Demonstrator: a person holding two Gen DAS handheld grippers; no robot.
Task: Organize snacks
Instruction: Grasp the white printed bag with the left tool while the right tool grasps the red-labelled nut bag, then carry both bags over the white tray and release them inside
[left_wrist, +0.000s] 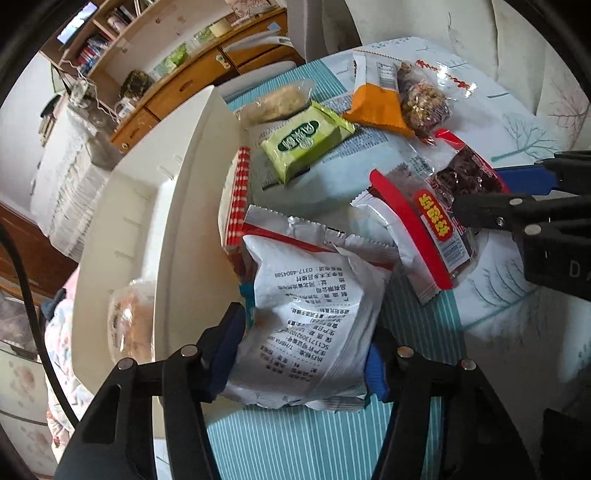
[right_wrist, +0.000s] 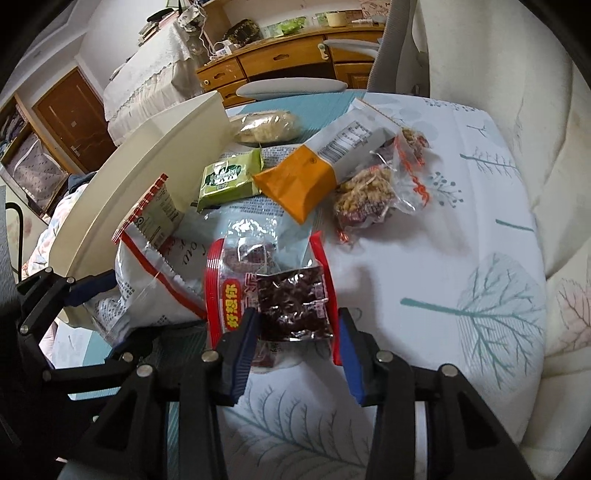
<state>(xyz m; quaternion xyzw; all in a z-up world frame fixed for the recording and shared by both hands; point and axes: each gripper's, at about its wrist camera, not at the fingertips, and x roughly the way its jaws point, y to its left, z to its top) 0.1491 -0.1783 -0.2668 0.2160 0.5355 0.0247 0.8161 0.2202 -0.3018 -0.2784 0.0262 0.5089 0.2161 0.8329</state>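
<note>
Both tongs point steeply down at the snack pile on the table (right_wrist: 461, 206). The left gripper (left_wrist: 301, 363) clamps the white printed snack bag (left_wrist: 310, 317), beside the white bin (left_wrist: 147, 206) near the table's left edge. The right gripper (right_wrist: 297, 345) clamps the dark dried-fruit packet (right_wrist: 291, 302), lying over a red-edged pouch (right_wrist: 229, 291).

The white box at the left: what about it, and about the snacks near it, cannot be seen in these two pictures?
- White box inside: right wrist view shows only its outer wall; left wrist view blurs one wrapped snack there.
- White packet front: faces away, left wrist view.
- Red packet lower edge: behind right gripper.
</note>
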